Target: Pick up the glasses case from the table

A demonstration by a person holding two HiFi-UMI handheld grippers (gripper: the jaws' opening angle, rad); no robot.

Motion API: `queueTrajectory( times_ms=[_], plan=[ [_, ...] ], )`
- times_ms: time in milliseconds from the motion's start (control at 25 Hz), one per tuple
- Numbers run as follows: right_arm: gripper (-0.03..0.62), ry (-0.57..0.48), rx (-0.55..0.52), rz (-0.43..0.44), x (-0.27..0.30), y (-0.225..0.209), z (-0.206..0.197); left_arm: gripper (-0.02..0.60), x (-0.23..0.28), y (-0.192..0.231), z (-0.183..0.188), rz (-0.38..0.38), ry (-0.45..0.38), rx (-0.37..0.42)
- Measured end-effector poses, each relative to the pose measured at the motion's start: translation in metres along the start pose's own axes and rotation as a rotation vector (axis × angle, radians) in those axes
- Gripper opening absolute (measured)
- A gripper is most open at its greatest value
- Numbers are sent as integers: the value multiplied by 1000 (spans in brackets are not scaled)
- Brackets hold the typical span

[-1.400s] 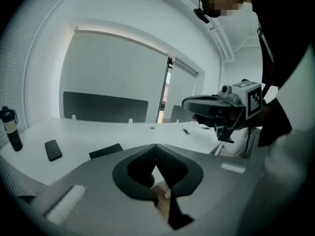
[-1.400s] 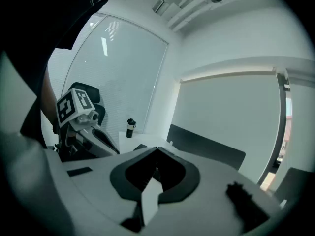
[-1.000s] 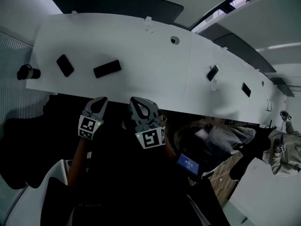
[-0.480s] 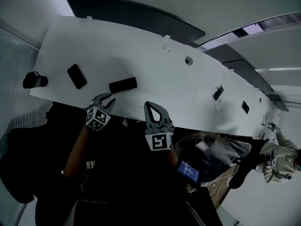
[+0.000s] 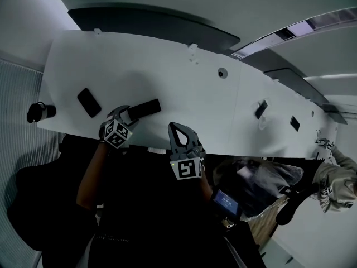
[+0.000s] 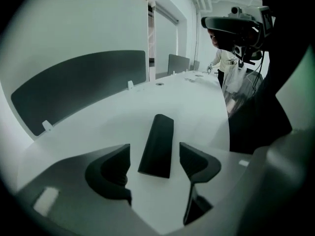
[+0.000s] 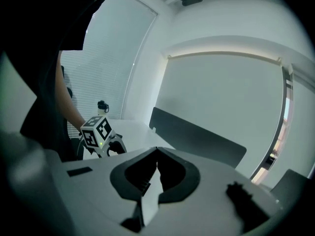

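Left gripper (image 5: 124, 115): jaws have just been opening, now released and spread either side of the case's (image 6: 157, 144) near end, not touching it. Case lies flat on the table (image 5: 167, 66) near the front edge. Right gripper (image 7: 157, 154): jaws clenched, empty.

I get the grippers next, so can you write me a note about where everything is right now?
The left hand-held gripper is open; its jaws have just been opening, and the glasses case is lined up between them, not gripped.
The right hand-held gripper is shut and empty.
The case lies flat on the white table.
Done: the reach.
To do: close on the case, then lift it.
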State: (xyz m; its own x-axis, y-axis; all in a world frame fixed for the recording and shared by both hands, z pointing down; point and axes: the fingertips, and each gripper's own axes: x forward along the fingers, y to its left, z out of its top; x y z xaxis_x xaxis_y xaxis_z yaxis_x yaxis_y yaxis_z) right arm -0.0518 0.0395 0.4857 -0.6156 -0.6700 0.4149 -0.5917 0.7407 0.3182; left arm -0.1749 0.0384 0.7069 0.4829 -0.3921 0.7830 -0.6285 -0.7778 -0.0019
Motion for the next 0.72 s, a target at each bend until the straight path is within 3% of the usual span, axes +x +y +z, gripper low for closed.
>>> queueTrajectory(
  times_ms=[160,400,600,720],
  plan=[
    [8,-2,25,1,2,-16,-6,441,21,-14,0,-105,159,40],
    [8,2,26,-1,3,-44,-12,443,41,-16,1,-140,330,141],
    [8,27,36,-11,-5,-64,-28,432,57,-20,7,-193,395,188],
    [8,34,35,-22,-11,-76,-35,405,67,-19,17,-189,398,167]
  ],
)
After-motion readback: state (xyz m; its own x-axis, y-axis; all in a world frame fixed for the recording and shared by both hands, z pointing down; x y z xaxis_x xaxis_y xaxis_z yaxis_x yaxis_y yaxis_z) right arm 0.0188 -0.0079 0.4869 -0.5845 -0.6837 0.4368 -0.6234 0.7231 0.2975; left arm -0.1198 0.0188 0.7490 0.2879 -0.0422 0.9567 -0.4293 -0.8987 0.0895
